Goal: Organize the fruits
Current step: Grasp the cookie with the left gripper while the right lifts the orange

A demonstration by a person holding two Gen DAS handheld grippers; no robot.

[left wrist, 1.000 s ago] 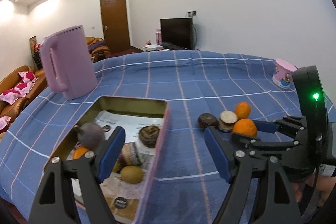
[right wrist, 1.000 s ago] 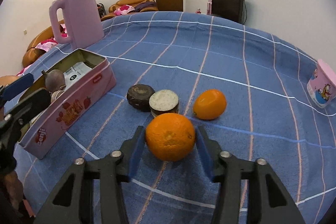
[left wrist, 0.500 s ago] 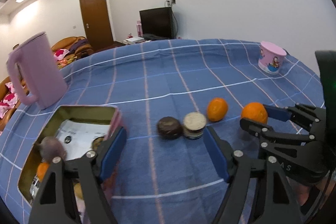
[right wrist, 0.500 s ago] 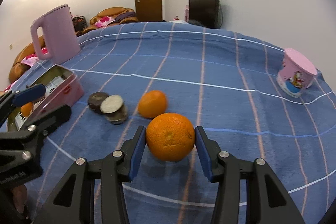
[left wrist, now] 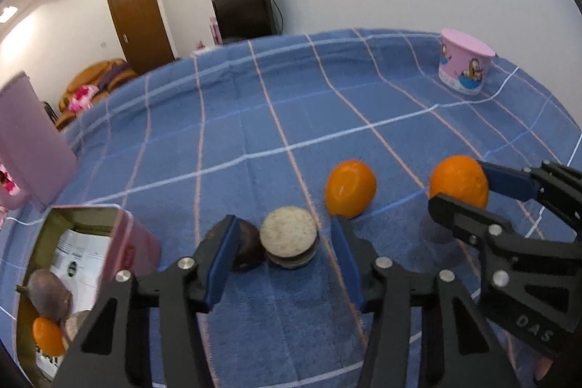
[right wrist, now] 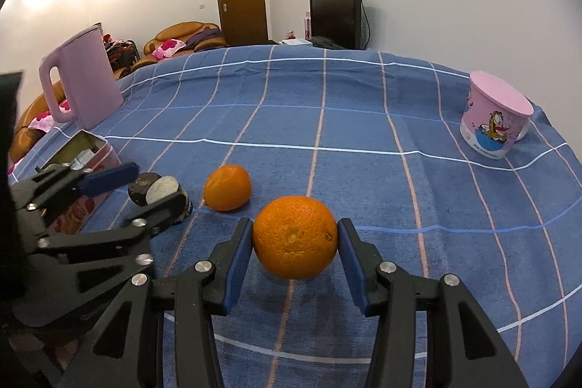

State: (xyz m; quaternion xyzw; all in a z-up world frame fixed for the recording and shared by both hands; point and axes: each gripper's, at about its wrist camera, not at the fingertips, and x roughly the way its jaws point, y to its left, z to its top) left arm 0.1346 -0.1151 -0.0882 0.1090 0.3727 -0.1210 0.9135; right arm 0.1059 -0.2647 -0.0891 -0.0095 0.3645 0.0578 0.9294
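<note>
My right gripper [right wrist: 295, 235] is shut on a big orange [right wrist: 294, 237] and holds it just above the blue checked cloth; in the left wrist view that orange [left wrist: 458, 182] shows at the right. My left gripper [left wrist: 283, 231] hangs low over a pale-topped round fruit [left wrist: 289, 237] and a dark brown fruit [left wrist: 249, 248]. Its jaws are closing around the pair, and the pads stand clear of the pale one. A second orange [left wrist: 349, 188] lies on the cloth between the two grippers. The pink tin [left wrist: 120, 217] at the lower left holds a purple-brown fruit [left wrist: 47, 293] and a small orange [left wrist: 47, 337].
A pink kettle [right wrist: 83, 86] stands at the far left behind the tin [right wrist: 105, 148]. A pink cartoon cup [right wrist: 494, 122] sits upside down near the table's right edge. A sofa, a door and a black screen lie beyond the table.
My left gripper swung right from over the tin to the two dark fruits, and its jaws narrowed. The right gripper carried its orange rightward, away from the other fruits.
</note>
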